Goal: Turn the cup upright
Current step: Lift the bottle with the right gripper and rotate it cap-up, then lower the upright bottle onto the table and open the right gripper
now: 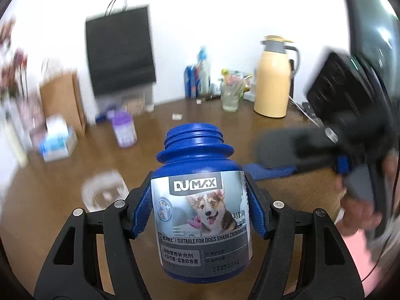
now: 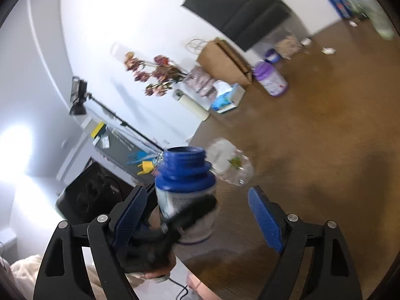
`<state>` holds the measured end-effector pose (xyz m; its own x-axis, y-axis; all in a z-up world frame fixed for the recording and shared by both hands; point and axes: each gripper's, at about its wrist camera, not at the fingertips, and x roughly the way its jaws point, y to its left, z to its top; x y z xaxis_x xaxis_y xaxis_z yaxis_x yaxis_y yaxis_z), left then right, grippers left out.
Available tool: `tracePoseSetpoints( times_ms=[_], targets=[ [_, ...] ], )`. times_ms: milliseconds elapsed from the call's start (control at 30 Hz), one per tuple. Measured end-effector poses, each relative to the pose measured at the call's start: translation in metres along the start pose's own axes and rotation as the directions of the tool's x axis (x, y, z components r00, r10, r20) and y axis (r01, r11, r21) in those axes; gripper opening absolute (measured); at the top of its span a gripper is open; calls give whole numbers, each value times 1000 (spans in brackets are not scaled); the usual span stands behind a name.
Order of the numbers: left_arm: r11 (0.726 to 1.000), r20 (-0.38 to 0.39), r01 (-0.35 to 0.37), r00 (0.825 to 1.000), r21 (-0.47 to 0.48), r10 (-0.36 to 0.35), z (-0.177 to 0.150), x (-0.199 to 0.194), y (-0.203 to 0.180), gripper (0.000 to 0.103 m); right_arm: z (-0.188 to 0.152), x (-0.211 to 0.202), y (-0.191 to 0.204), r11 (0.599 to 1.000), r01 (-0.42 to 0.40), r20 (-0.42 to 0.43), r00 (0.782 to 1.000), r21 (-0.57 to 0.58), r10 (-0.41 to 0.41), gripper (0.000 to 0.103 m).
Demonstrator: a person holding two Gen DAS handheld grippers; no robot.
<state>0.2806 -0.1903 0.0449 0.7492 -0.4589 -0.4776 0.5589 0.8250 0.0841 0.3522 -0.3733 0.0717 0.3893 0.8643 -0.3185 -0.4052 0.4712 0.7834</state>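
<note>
A blue bottle (image 1: pixel 200 200) with a dog label and an open threaded mouth stands mouth-up, and my left gripper (image 1: pixel 198 177) is shut on its sides. In the right wrist view the same bottle (image 2: pixel 185 175) shows near the table's front edge, with a blurred black left finger (image 2: pixel 195 212) across its label. Whether its base touches the wood I cannot tell. My right gripper (image 2: pixel 197 191) is open; the bottle sits ahead of it, nearer its left finger. In the left wrist view the right gripper (image 1: pixel 272 161) appears blurred at the right, apart from the bottle.
On the brown wooden table (image 1: pixel 225 130) are a clear plastic container (image 1: pixel 105 195), a purple-lidded jar (image 1: pixel 123 130), a tissue box (image 1: pixel 57 142), a brown paper bag (image 1: pixel 62 102), a glass of sweets (image 1: pixel 231 95) and a yellow thermos jug (image 1: pixel 273 80). The table edge (image 2: pixel 200 130) drops off at left.
</note>
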Motion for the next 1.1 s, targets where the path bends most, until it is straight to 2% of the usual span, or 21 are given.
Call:
tracePoseSetpoints(
  times_ms=[100,167,200,233,300,367,433,467,500,600,667,733,767,833,900,933,1000,1033,1100],
  targets=[
    [998,79,1,997,63,-6,0,-13,-6,62,10,17,13,998,-59,-50,997,-9,59,87],
    [997,103,15,994,71,-22,0,-17,-5,62,17,31,18,997,-78,-96,992,0,78,87],
    [998,104,28,994,62,-35,1,-16,-1,62,17,36,20,997,-79,-106,991,-8,78,81],
    [998,101,36,994,48,-40,2,-16,1,62,19,40,24,997,-65,-113,992,-30,62,68],
    [999,82,51,995,16,-52,4,-11,10,61,20,46,33,996,22,-109,994,-89,-31,68],
    [998,69,60,996,-3,-59,5,-6,18,62,20,50,45,977,104,-93,988,-187,-123,68],
    [999,43,53,998,-3,-53,4,1,26,72,21,50,55,940,192,-36,977,-283,-210,68],
    [998,40,58,998,-9,-58,3,2,31,78,24,48,59,905,264,22,962,-334,-272,68],
    [998,44,52,998,-17,-51,2,0,35,80,27,46,62,866,333,74,941,-374,-330,68],
    [999,60,-13,998,-46,16,7,-1,54,80,40,41,60,764,483,189,875,-429,-447,68],
    [995,97,-26,995,-91,35,24,-1,73,83,51,39,53,744,521,219,853,-420,-473,68],
    [991,159,-5,987,-135,26,42,-3,86,90,62,38,46,723,560,247,828,-405,-503,68],
    [990,202,2,979,-139,26,52,-3,91,96,68,38,43,715,574,265,818,-399,-510,68],
    [993,264,-19,963,-112,49,66,5,95,101,79,42,36,713,585,277,811,-385,-516,68],
    [993,269,-74,958,-90,96,79,25,100,101,89,48,25,717,592,266,806,-368,-529,68],
    [993,265,-77,959,-85,97,81,35,103,101,93,54,20,719,595,255,804,-360,-538,68],
    [992,230,-101,966,-76,116,80,61,112,103,96,64,6,723,597,229,802,-348,-552,68],
    [988,184,-126,973,-91,141,75,74,118,103,94,70,0,726,594,212,804,-347,-556,68],
    [983,100,-135,984,-125,147,62,88,128,102,93,84,-11,736,585,179,809,-342,-560,68]
  ],
)
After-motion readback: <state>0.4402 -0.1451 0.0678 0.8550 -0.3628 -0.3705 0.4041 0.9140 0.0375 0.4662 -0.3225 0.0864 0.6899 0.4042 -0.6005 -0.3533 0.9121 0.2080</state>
